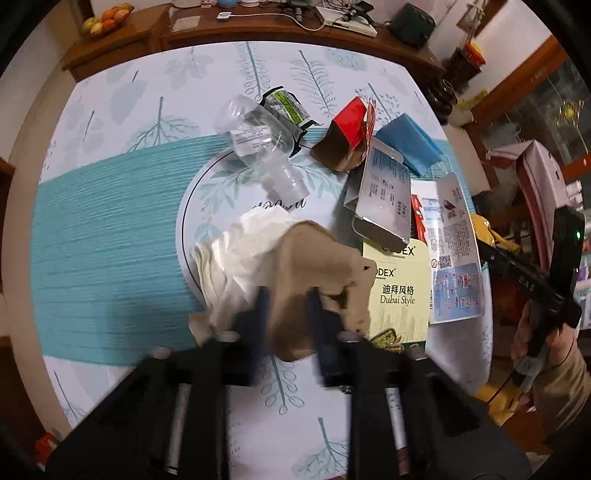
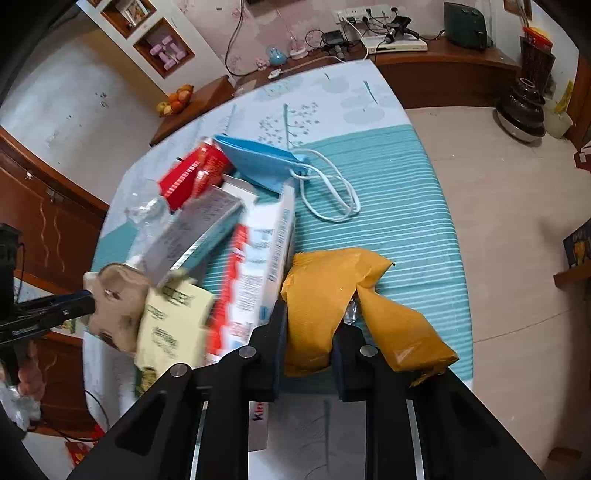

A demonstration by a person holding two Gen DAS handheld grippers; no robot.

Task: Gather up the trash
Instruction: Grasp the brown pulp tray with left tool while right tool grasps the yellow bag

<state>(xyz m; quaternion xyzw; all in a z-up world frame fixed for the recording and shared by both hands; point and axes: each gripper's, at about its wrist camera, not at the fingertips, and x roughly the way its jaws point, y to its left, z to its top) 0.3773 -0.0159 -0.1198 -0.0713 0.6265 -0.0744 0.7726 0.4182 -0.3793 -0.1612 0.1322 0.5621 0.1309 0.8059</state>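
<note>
My left gripper is shut on a crumpled brown paper next to a white tissue wad; it also shows in the right wrist view. My right gripper is shut on a yellow plastic bag over the table. Other trash lies on the table: a clear plastic bottle, a green-labelled wrapper, a red carton, a blue face mask, a grey box and flat printed packages.
The table has a teal and white leaf-print cloth. A wooden sideboard with a fruit bowl, cables and devices stands behind it. Bare floor lies to the right of the table.
</note>
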